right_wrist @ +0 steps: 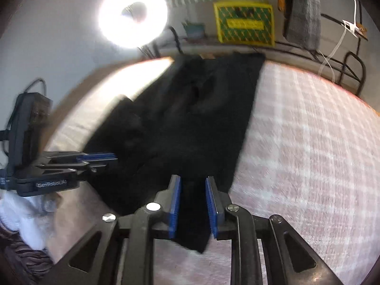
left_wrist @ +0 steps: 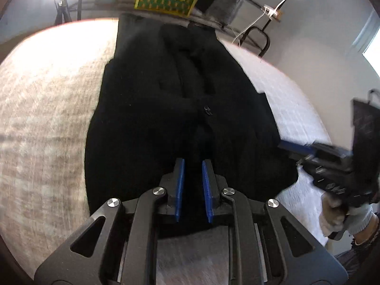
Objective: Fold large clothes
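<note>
One black garment (left_wrist: 180, 109) is spread lengthwise along a pale, faintly checked bed (left_wrist: 47, 109), reaching from the near edge to the far edge, where its end is cut square. The cloth is matt and very dark, so little surface detail can be made out; long soft ridges are seen running down its middle, and a small dark fastening, perhaps a button, sits near the centre in the left wrist view. The garment is narrower at the far end and broader toward the near one, with one straight side edge seen in the right wrist view. The left gripper (left_wrist: 192, 166) is held over the near end, its blue pads (left_wrist: 179, 190) set a narrow gap apart with black cloth seen between them; whether the pads press on it cannot be told. The right gripper (right_wrist: 193, 185) is likewise narrowly parted over a near corner, a dark flap lying between and below its pads (right_wrist: 175, 209), and again a grip cannot be confirmed. Each gripper is seen from the other's camera at the garment's side edge. A yellow-and-green box (right_wrist: 244, 23) and a ring light (right_wrist: 133, 16) are seen beyond the bed.
</note>
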Demonstrator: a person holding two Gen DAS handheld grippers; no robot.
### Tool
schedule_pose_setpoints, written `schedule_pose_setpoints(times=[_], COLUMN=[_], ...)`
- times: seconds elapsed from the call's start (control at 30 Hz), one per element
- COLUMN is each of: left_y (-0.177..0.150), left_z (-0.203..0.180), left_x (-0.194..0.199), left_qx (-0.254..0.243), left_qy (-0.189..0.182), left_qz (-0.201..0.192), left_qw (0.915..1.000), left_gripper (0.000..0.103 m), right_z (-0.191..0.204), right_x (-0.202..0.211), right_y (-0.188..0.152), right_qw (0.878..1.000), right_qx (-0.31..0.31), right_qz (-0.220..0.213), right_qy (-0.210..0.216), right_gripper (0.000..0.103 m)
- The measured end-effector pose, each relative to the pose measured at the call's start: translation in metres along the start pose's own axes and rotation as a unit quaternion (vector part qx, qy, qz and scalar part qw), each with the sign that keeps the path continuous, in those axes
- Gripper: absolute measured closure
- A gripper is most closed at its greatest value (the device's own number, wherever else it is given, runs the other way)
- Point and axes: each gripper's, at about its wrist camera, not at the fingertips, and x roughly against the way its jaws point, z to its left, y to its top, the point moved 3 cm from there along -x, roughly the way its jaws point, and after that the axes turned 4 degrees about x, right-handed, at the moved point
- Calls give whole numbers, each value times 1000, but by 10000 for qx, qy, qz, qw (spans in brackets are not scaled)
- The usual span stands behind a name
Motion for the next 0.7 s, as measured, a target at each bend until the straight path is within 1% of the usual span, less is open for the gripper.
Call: schedule_pose_setpoints(times=[0.03,0.07,0.17,0.23,0.27,0.33,0.4,0.43,0.5,0.57,0.6,0.63,0.67,0.7], left_y=[1,2,6,14,18,32,48,62,81,111,123,140,147,158], left_z=[0,-1,-3,4,6,10,12,15,21,28,32,37,44,49], left_x=[0,2,11,25,30,45,61,69,77,78,77,73,70,65], left_qx=[13,10,-130,-106,-88,-64,-137,-183,-179,-95,-31,49,109,183], left_qy=[8,25,117,92,91,101,149,201,234,246,228,176,163,165], left_qz=[36,59,57,-58,-129,-297,-472,-596,-721,-845,-880,-873,-878,-930], left_qw=[10000,10000,9998,9999,9998,9995,9987,9978,9970,9961,9959,9960,9959,9954], left_gripper=[87,87,87,87,87,87,87,87,87,86,85,74,67,63], right_z=[-3,-5,-6,-8,-8,-11,-15,-18,-24,-37,-43,-51,-60,-68], right_x=[-6,-6,0,8,14,32,49,57,71,80,83,85,86,84], right_y=[-5,-7,-5,-3,-1,9,19,24,37,55,63,72,83,93], right_qw=[10000,9999,9997,9995,9994,9983,9965,9963,9964,9963,9962,9958,9954,9950], right_qx=[-45,-123,-202,-222,-233,-314,-372,-340,-213,-157,-175,-218,-273,-325], right_qz=[51,-58,0,-26,-69,-300,-480,-558,-686,-791,-821,-860,-895,-913], right_qy=[-16,55,145,218,246,387,570,563,440,297,251,210,203,232], right_gripper=[83,83,83,82,80,76,76,75,75,75,75,74,70,66])
